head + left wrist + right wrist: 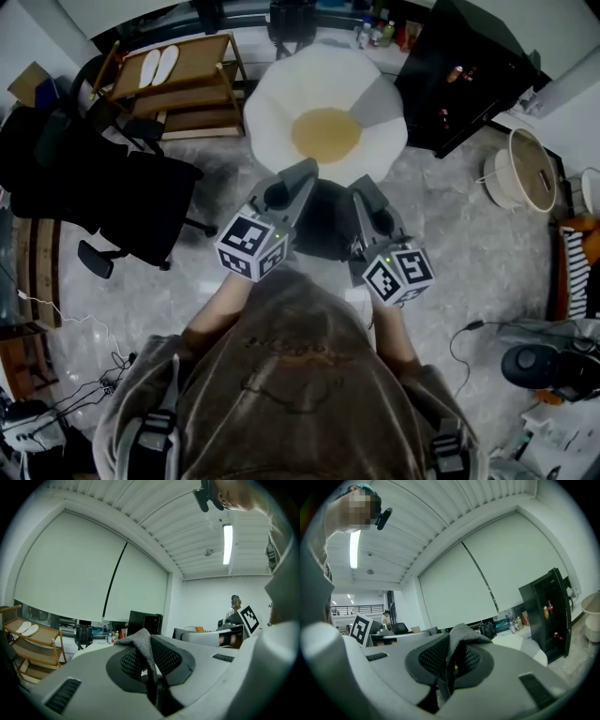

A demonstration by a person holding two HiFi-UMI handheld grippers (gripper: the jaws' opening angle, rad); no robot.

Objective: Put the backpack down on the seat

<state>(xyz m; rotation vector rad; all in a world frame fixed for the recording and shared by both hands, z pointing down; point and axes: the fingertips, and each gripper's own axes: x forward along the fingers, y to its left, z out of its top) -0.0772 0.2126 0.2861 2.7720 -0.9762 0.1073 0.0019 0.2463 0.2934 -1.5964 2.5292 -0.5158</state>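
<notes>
A dark backpack hangs between my two grippers, just in front of my body and above the floor. My left gripper is shut on a grey fabric strap of the backpack. On the other side, my right gripper is shut on a second grey strap. Both gripper views look upward, so the bag's body is hidden in them. The seat, a white flower-shaped cushion with a yellow centre, lies on the floor just beyond the backpack.
A black office chair stands at the left. Behind it is a wooden rack with white slippers. A black cabinet stands at the back right, with a white basket beside it. Cables lie on the floor.
</notes>
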